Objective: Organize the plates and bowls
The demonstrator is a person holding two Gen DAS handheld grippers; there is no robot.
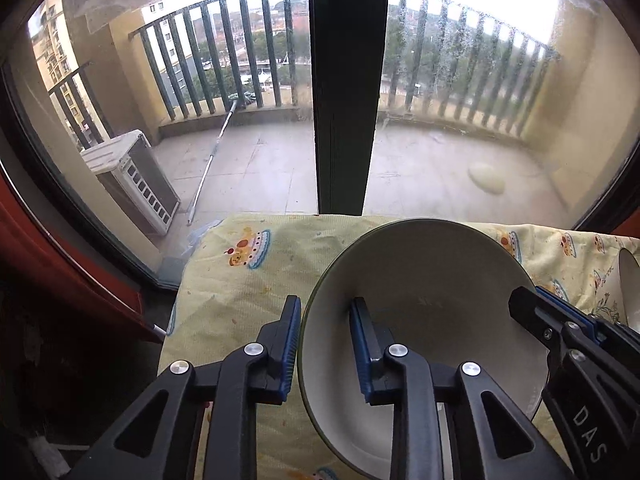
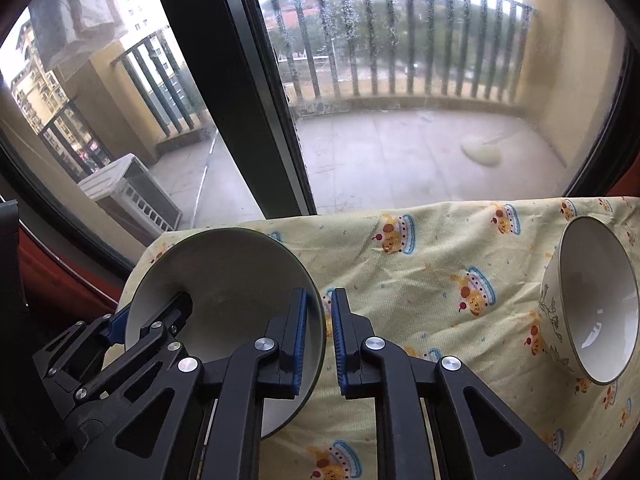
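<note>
A green-rimmed bowl with a white inside (image 1: 432, 300) sits on the yellow patterned cloth (image 1: 248, 292). My left gripper (image 1: 325, 352) straddles its left rim, one finger outside and one inside, with a visible gap to the rim. My right gripper (image 2: 320, 340) is closed on the same bowl's (image 2: 224, 280) right rim; it shows in the left wrist view (image 1: 560, 324). The left gripper shows in the right wrist view (image 2: 160, 320). A white bowl with a dark plant pattern (image 2: 592, 304) stands at the right on the cloth.
The cloth-covered table (image 2: 440, 280) stands against a large window with a dark frame post (image 1: 346, 92). Beyond the glass is a balcony with railings and an air-conditioner unit (image 1: 132, 176). A red wall edge (image 1: 60, 264) lies at the left.
</note>
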